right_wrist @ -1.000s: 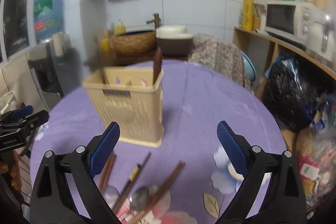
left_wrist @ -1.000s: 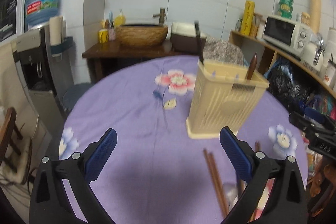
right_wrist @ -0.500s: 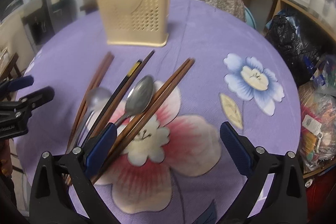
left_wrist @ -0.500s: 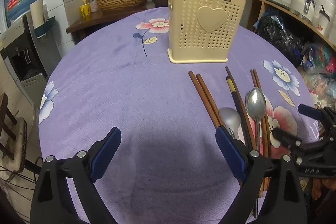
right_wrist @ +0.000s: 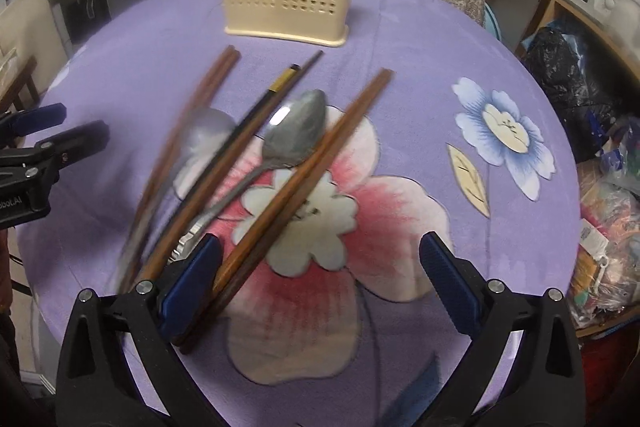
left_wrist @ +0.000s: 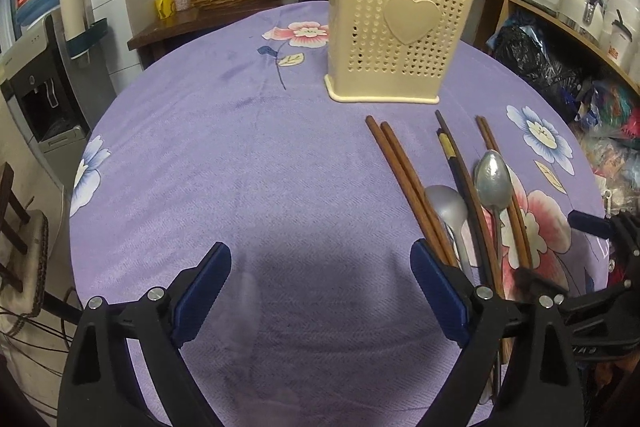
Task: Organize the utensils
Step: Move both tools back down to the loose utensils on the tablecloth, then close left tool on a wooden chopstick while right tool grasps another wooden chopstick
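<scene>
Big round table [left_wrist: 248, 155] under purple floral cloth, and at its far side stands the cream utensil holder [left_wrist: 400, 39], perforated, heart on the front, with a dark handle or 2 poking out of the top. In front of it the loose pieces fan across the cloth: 3 pairs of chopsticks, namely a reddish-brown pair [right_wrist: 200, 107], a dark pair with a yellow band [right_wrist: 276, 95] and another brown pair [right_wrist: 320, 163], plus 2 metal spoons [right_wrist: 296, 127] lying among them.

Left gripper [left_wrist: 320, 291] is spread wide over bare cloth, nothing between the pads, its right pad just beside the chopstick ends. Right gripper [right_wrist: 320, 283] is spread wide too, gripping nothing; the brown pair's near ends run under its left finger [right_wrist: 188, 283].

My call: the first pick is coming. Best to straddle 1 pair squarely, close on both sticks together near their ends, and keep clear of the spoon handle alongside.
</scene>
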A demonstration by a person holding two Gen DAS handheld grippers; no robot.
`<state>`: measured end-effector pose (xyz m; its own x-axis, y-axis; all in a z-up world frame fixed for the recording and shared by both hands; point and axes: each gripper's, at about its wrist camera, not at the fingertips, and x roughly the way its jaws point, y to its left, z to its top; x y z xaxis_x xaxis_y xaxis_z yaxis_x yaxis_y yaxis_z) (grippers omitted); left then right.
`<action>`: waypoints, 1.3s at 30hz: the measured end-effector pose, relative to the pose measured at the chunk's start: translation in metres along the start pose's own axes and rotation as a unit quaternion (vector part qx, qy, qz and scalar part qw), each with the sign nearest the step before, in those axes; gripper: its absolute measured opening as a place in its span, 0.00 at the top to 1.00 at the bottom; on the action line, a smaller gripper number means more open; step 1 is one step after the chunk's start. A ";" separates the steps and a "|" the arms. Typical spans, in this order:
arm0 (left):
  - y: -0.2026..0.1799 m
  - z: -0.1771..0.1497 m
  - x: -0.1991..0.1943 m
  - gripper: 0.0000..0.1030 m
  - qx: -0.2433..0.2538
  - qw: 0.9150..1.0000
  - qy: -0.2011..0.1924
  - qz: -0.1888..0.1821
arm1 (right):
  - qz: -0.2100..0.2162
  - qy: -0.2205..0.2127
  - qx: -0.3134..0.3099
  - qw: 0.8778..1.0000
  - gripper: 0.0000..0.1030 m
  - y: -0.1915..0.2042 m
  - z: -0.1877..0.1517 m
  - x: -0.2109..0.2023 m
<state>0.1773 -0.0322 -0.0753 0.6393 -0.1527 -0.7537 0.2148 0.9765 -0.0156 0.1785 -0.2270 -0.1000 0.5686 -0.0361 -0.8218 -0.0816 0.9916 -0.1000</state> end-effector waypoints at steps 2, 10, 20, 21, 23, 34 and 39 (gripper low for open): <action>-0.007 -0.002 0.001 0.13 0.008 1.000 0.004 -0.004 | -0.017 0.001 0.010 1.000 0.06 -0.016 -0.004 -0.001; -0.036 -0.008 0.009 0.16 0.041 0.999 0.023 -0.021 | -0.008 -0.007 0.046 0.999 0.06 -0.038 -0.016 -0.003; -0.040 -0.004 0.016 0.18 0.042 0.998 0.031 -0.017 | 0.000 -0.013 0.046 0.999 0.06 -0.034 -0.016 -0.003; -0.039 -0.003 0.018 0.18 0.040 0.998 0.033 -0.019 | 0.001 -0.013 0.046 0.999 0.06 -0.034 -0.017 -0.003; -0.038 -0.001 0.020 0.18 0.036 0.999 0.032 -0.023 | 0.002 -0.014 0.047 0.999 0.06 -0.035 -0.017 -0.003; 0.002 0.002 0.019 0.22 0.010 0.999 0.044 -0.002 | 0.000 -0.016 0.057 0.998 0.06 -0.043 -0.017 -0.003; 0.015 0.002 0.018 0.22 0.005 0.999 0.050 -0.003 | 0.026 -0.026 0.061 0.997 0.06 -0.045 -0.013 -0.006</action>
<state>0.1931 -0.0209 -0.0880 0.5619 -0.1421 -0.8149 0.2262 0.9740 -0.0138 0.1686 -0.2726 -0.0981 0.6090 0.0184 -0.7930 -0.0127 0.9998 0.0134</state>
